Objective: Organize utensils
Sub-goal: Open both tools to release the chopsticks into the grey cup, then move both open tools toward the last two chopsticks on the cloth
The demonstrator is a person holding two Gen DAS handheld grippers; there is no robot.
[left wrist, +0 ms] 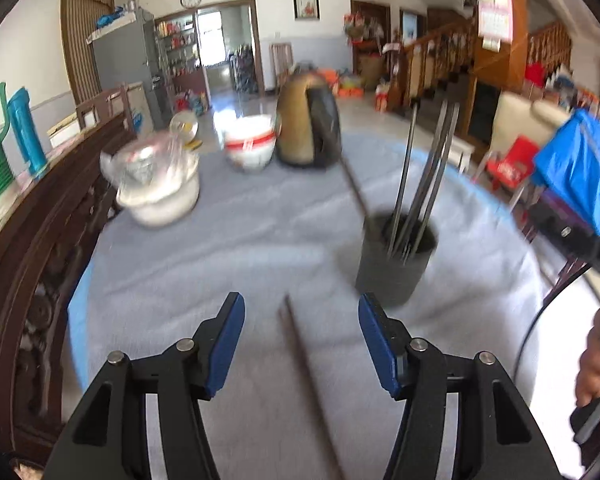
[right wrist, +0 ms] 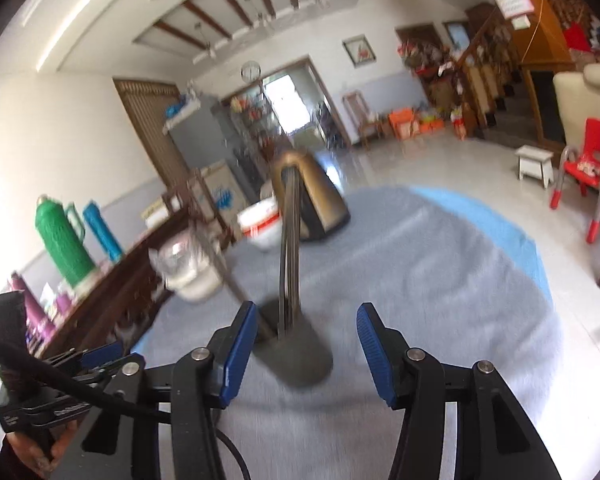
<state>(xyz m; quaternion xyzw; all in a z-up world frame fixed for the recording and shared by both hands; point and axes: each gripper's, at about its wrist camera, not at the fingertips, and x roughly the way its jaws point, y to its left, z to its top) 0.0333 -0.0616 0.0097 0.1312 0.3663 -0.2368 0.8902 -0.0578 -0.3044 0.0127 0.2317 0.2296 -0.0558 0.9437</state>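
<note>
Left wrist view: left tool [left wrist: 301, 344] spread wide over grey worktop [left wrist: 228, 248], one chopstick [left wrist: 306, 368] lying loose between the pads, cup [left wrist: 396, 264] of chopsticks just ahead-right. Right wrist view: right tool [right wrist: 306, 354] spread, empty, cup [right wrist: 296, 356] directly ahead; open cloth rightward to worktop edge.

Motion blur smears the dark holder [left wrist: 396, 260] and the sticks [left wrist: 424, 176] standing in it. The loose chopstick [left wrist: 312, 392] on the bench runs off the bottom edge. The plastic-covered bowl [left wrist: 156, 188] is blurred too.
</note>
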